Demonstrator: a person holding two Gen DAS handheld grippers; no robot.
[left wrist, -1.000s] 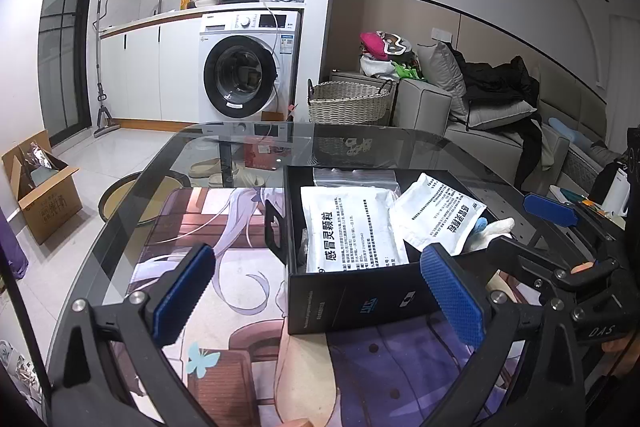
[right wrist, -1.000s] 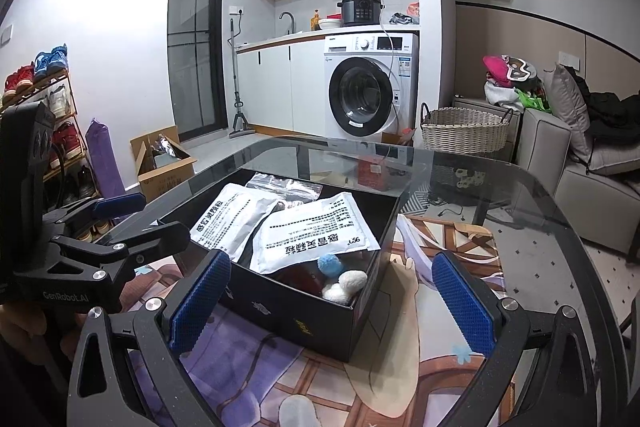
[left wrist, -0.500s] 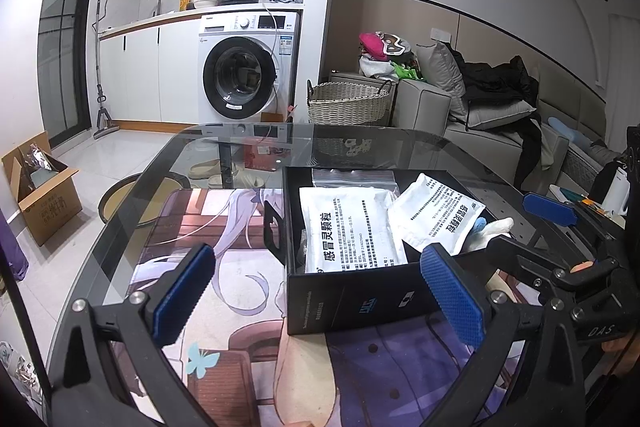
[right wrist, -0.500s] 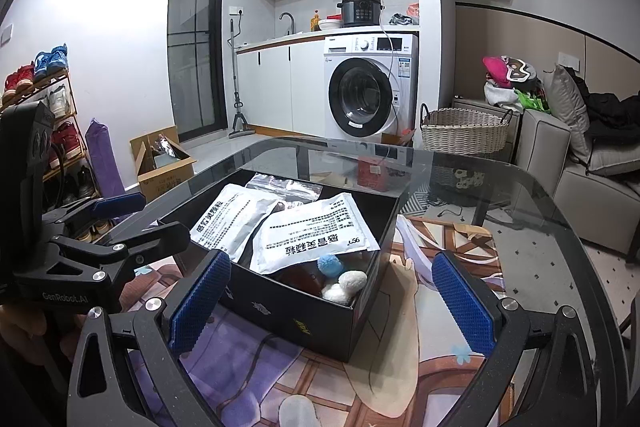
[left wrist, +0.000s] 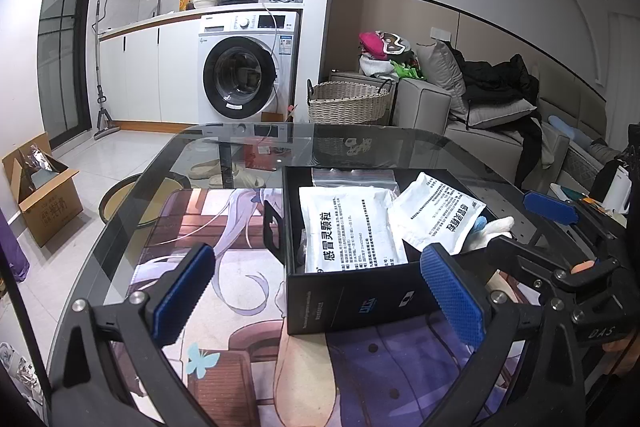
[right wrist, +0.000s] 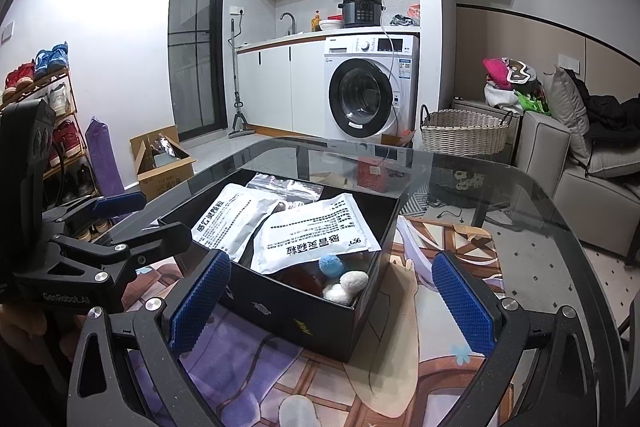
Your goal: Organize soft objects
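A black open box (left wrist: 360,301) (right wrist: 304,315) stands on the printed mat on a glass table. It holds two white pouches (left wrist: 344,227) (right wrist: 316,231), a clear zip bag (right wrist: 284,185), a blue pompom (right wrist: 331,264) and two white pompoms (right wrist: 345,287). One more white pompom (right wrist: 298,411) lies on the mat in front of the box. My left gripper (left wrist: 316,303) is open and empty, near the box's front wall. My right gripper (right wrist: 332,303) is open and empty, just before the box's near corner. Each gripper shows in the other's view.
The glass table's rim (left wrist: 132,195) curves on the left. A wicker basket (left wrist: 348,103), a washing machine (left wrist: 240,75) and a sofa (left wrist: 488,131) stand beyond. A cardboard box (left wrist: 40,199) sits on the floor.
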